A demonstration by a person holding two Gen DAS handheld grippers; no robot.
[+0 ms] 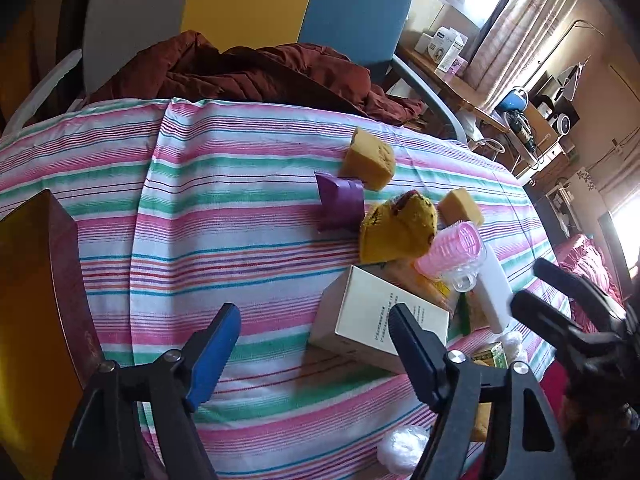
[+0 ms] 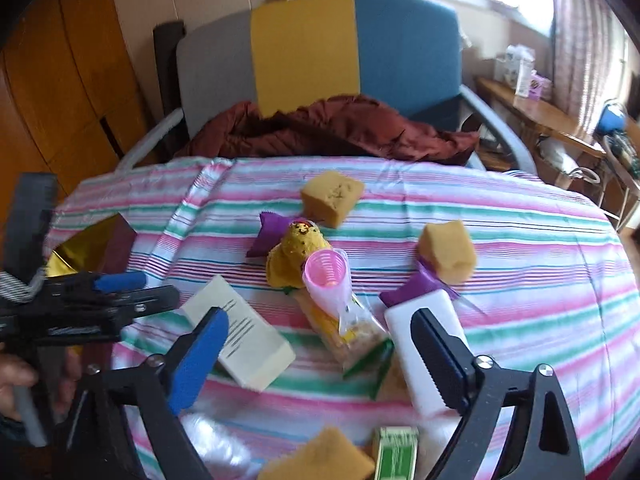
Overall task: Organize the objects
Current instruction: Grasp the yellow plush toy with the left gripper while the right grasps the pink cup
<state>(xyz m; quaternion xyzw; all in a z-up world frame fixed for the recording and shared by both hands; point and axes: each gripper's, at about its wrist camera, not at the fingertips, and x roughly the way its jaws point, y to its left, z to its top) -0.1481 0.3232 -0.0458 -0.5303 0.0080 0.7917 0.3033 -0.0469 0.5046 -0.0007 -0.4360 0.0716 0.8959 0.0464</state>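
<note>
My left gripper (image 1: pixel 316 344) hangs open over the striped tablecloth (image 1: pixel 208 240), its right finger in front of a cream box (image 1: pixel 376 320). My right gripper (image 2: pixel 320 360) is open above a snack packet (image 2: pixel 352 332), between the cream box (image 2: pixel 244 344) and a white bottle (image 2: pixel 420 320); nothing is gripped. Behind lie a yellow plush toy (image 2: pixel 296 252), a pink ribbed roller (image 2: pixel 324 280), purple wrappers (image 2: pixel 268 232) and two yellow sponges (image 2: pixel 332 196) (image 2: pixel 448 252). Each gripper shows in the other's view: right gripper (image 1: pixel 528 282), left gripper (image 2: pixel 148 288).
A brown and gold box (image 1: pixel 36 300) stands at the table's left edge. Near the front edge lie a third sponge (image 2: pixel 320 460), a green carton (image 2: pixel 396 452) and a clear plastic bag (image 1: pixel 400 444). A chair with a dark red jacket (image 2: pixel 340 128) stands behind the table. A hand (image 2: pixel 16 380) shows at the left.
</note>
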